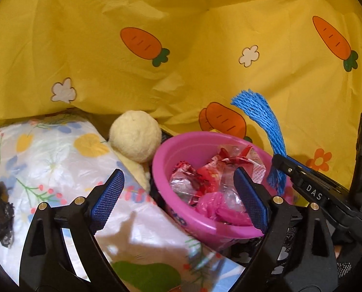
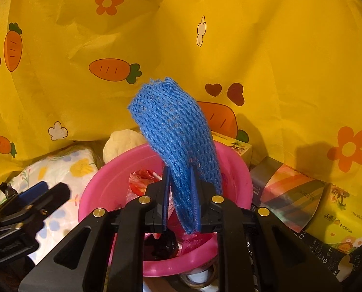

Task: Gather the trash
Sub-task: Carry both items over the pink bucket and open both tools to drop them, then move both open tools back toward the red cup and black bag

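1. Your left gripper (image 1: 181, 194) has its jaws spread wide and nothing between the pads; it hangs over the near rim of the pink basin (image 1: 181, 216).
2. Your right gripper (image 2: 181, 194) has its jaws narrowly apart with the blue foam net (image 2: 173, 126) standing between them; its lower end sits against the blue pads and the rest rises upright and fans out above the fingers.
3. You have that net over the pink basin, right of its middle as the left wrist view shows it.
4. Inside the basin lie crumpled red-and-clear wrappers (image 1: 205, 177) and a pink plastic bag (image 1: 217, 206).
5. Just left of the basin sit a cream plush ball (image 1: 136, 136) and a floral packet (image 1: 54, 165).
6. To the basin's right, boxes of tissues (image 2: 339, 216) stand against the yellow carrot-print cloth (image 2: 278, 60).
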{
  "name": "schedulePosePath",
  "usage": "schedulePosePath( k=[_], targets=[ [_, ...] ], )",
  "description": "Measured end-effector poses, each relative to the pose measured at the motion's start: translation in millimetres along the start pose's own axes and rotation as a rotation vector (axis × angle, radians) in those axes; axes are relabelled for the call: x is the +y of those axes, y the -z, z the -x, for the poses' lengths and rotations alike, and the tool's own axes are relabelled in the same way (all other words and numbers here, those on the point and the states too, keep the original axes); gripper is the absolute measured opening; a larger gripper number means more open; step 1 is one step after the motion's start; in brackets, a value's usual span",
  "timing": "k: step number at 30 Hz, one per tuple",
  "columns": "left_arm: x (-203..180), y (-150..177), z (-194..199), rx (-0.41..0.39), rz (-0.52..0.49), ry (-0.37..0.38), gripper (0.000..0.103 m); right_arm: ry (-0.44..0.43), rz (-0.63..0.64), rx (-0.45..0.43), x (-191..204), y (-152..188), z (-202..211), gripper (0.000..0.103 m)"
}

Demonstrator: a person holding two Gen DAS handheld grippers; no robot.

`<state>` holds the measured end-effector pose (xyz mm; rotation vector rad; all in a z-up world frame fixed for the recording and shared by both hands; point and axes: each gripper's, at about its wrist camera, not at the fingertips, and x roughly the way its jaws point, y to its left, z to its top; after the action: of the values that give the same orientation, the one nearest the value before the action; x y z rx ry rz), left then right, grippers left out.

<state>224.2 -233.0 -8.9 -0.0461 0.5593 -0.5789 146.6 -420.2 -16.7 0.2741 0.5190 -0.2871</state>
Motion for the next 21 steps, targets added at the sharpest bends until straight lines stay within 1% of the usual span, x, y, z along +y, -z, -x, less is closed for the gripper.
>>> schedulePosePath(
  k=[1,2,3,5,7,11,12,15,17,21],
  targets=[
    [4.1,0.7,7.7,-0.012,0.007,-0.015,0.091,0.005,-0.003,-0.002,-1.4,0.3,0.4,0.037],
    [8.7,1.6,15.8,-0.026,0.017,-0.031,0.093,0.005,-0.003,-0.002,-1.4,0.3,0.4,0.043],
    [12.9,2.6,23.2,-0.033,0.027,-0.049,0.093,0.006,-0.008,-0.008,-3.1,0.7,1.7,0.052],
    [20.6,4.8,38.4,-0.058,0.039,-0.069,0.094,0.009,-0.018,-0.023,-7.5,1.3,6.1,0.055],
    [25.6,6.9,50.5,-0.07,0.049,-0.097,0.094,0.003,-0.041,-0.035,-13.8,1.9,12.1,0.06],
    [30.6,13.7,69.3,-0.096,0.056,-0.147,0.095,0.006,-0.067,-0.06,-20.7,3.0,23.6,0.063],
    [31.2,15.9,73.3,-0.1,0.054,-0.16,0.096,0.005,-0.07,-0.064,-20.9,3.8,26.5,0.065],
    [32.3,21.2,81.9,-0.097,0.048,-0.198,0.096,-0.002,-0.06,-0.083,-15.0,9.5,37.4,0.073],
    [35.1,25.2,88.4,-0.09,0.052,-0.225,0.096,-0.01,-0.047,-0.089,-8.6,14.0,43.2,0.074],
    [41.7,34.8,103.5,-0.086,0.062,-0.275,0.096,-0.052,-0.009,-0.096,11.4,27.7,55.1,0.078]
  ],
)
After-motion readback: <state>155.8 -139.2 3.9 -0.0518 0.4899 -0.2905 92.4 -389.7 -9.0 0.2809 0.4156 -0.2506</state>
